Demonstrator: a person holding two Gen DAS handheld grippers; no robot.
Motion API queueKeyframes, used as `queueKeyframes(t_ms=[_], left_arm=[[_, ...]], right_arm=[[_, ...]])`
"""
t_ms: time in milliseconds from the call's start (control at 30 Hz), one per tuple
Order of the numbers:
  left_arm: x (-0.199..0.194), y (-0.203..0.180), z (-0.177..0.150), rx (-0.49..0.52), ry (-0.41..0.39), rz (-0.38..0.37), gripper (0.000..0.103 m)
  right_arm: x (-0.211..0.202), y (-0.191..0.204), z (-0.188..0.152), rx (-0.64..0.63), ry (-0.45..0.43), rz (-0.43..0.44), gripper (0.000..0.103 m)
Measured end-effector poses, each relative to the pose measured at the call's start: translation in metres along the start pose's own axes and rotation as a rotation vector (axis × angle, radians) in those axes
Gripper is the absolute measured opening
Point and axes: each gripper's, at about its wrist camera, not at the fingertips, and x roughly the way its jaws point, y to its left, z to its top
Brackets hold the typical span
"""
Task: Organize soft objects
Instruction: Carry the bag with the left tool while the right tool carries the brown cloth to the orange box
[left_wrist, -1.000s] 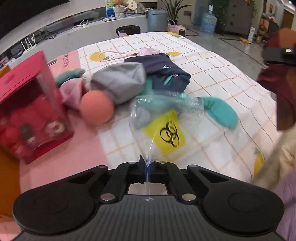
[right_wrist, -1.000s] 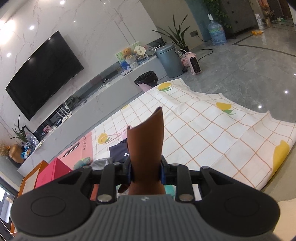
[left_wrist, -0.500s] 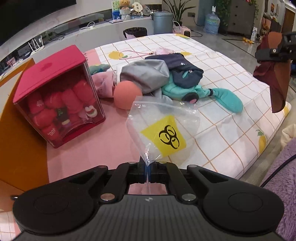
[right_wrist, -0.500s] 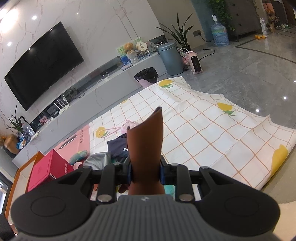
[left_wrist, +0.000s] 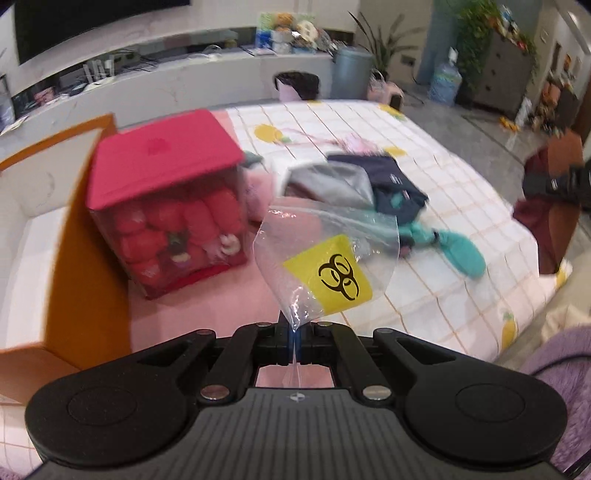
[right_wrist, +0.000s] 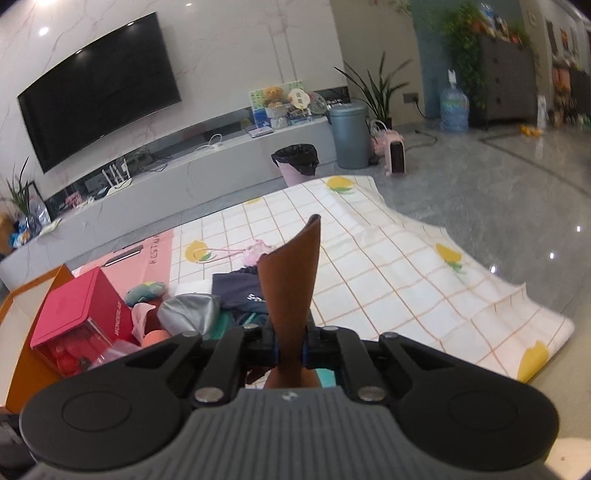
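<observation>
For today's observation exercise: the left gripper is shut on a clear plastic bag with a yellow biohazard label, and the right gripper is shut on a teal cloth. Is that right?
Not quite. The right gripper is shut on a brown cloth, not teal, as the right wrist view shows. The left gripper is indeed shut on the clear plastic bag with its yellow biohazard label.

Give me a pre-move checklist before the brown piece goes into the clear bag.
1. Left gripper shut on the clear bag: ok, a corner is pinched between its fingers.
2. Right gripper shut on the brown piece: ok, clamped tight, its jaws having just closed further on it.
3. Bag mouth open: cannot tell, the bag hangs flat and crumpled, and blurred.
4. Brown piece at the bag: not ok, in the left wrist view it hangs far to the right, apart from the bag.
5. Bag free of the clothes pile: ok, lifted above it.
</observation>
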Motion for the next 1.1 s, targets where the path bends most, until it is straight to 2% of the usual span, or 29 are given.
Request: queueKeyframes(t_ms=[100,200,400,600,733,900,1000,1100], left_arm=[[-0.017,0.012,0.007,-0.031,-0.054,0.011,0.001],[-0.039,0.025,0.016,-0.051,-0.143,0.003,0.001],[-0.081,0.059,0.034,-0.137,-0.257,0.042,0.001],[-0.116,0.108,0.036,-0.22,-0.334,0.136,0.001],[-0.126,0.148,0.03,-0.264,-0.331,0.232,0.001],[-0.114,0.207,0.013,-0.345,-0.228,0.3,0.001],[-0.098,0.227,0.004,-0.365,-0.175,0.343,0.001],[-0.083,0.237,0.002,-0.349,-0.144,0.37,0.001]], right_arm=[[-0.009,0.014,0.003,-0.037,-0.018,0.009,0.008],[-0.019,0.033,0.008,-0.076,-0.042,0.03,0.008],[-0.05,0.082,0.02,-0.156,-0.1,0.097,0.008],[-0.076,0.14,0.032,-0.23,-0.158,0.193,0.008],[-0.086,0.187,0.034,-0.29,-0.179,0.277,0.008],[-0.075,0.243,0.028,-0.353,-0.156,0.392,0.009],[-0.054,0.274,0.019,-0.371,-0.108,0.444,0.009],[-0.024,0.301,0.009,-0.381,-0.01,0.536,0.009]])
